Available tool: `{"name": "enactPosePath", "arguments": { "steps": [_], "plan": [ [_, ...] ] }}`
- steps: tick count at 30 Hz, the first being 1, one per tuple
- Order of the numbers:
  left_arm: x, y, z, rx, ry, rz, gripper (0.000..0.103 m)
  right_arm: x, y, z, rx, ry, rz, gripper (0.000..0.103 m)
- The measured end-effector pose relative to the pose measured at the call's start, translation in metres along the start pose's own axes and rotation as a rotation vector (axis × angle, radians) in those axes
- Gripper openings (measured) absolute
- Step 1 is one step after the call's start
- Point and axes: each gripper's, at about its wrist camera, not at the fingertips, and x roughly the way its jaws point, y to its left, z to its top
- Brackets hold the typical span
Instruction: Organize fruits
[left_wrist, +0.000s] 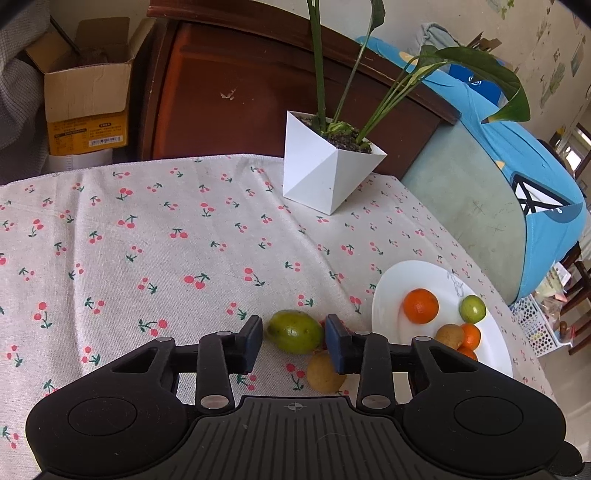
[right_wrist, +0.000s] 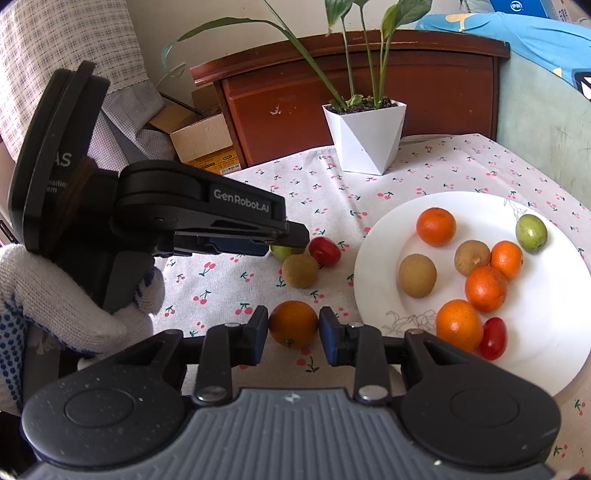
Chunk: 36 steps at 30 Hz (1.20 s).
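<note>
The left gripper (left_wrist: 294, 338) has narrowed its blue-padded jaws around an oval green fruit (left_wrist: 294, 331) lying on the cherry-print tablecloth (left_wrist: 147, 240); the pads sit just beside its two ends, and whether they press on it cannot be told. A round brown fruit (left_wrist: 323, 373) lies nearer, partly hidden behind the right finger. In the right wrist view, the right gripper (right_wrist: 293, 326) is closed on a round orange citrus fruit (right_wrist: 293, 324), both pads touching its sides. To the right lies a round white plate (right_wrist: 554, 332) bearing orange, brown, green and red fruits. Left of the plate, a small red fruit (right_wrist: 325, 251) lies on the cloth beside the brown fruit. A white faceted plant pot (right_wrist: 364, 138) stands at the far edge. A hand in a white knitted glove (right_wrist: 55, 295) holds the left gripper.
</note>
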Motion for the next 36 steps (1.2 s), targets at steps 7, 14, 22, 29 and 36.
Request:
{"name": "enactPosePath", "arguments": {
  "steps": [7,14,22,29,36],
  "plan": [
    [0.007,-0.007,-0.004,0.049,0.015,0.009,0.034,0.006,-0.002,-0.004,0.019,0.023,-0.018,0.033],
    [0.003,-0.008,-0.006,0.065,-0.011,0.019,0.032,0.005,-0.003,-0.003,0.023,0.017,-0.016,0.032],
    [-0.013,-0.011,-0.001,0.071,-0.064,0.02,0.032,-0.006,-0.008,0.002,0.056,-0.027,-0.014,0.031],
    [-0.021,-0.023,0.0,0.079,-0.082,0.003,0.032,-0.031,-0.024,0.013,0.096,-0.09,-0.064,0.031],
    [-0.024,-0.052,-0.009,0.124,-0.063,-0.049,0.032,-0.054,-0.066,0.015,0.243,-0.156,-0.182,0.031]
  ]
}}
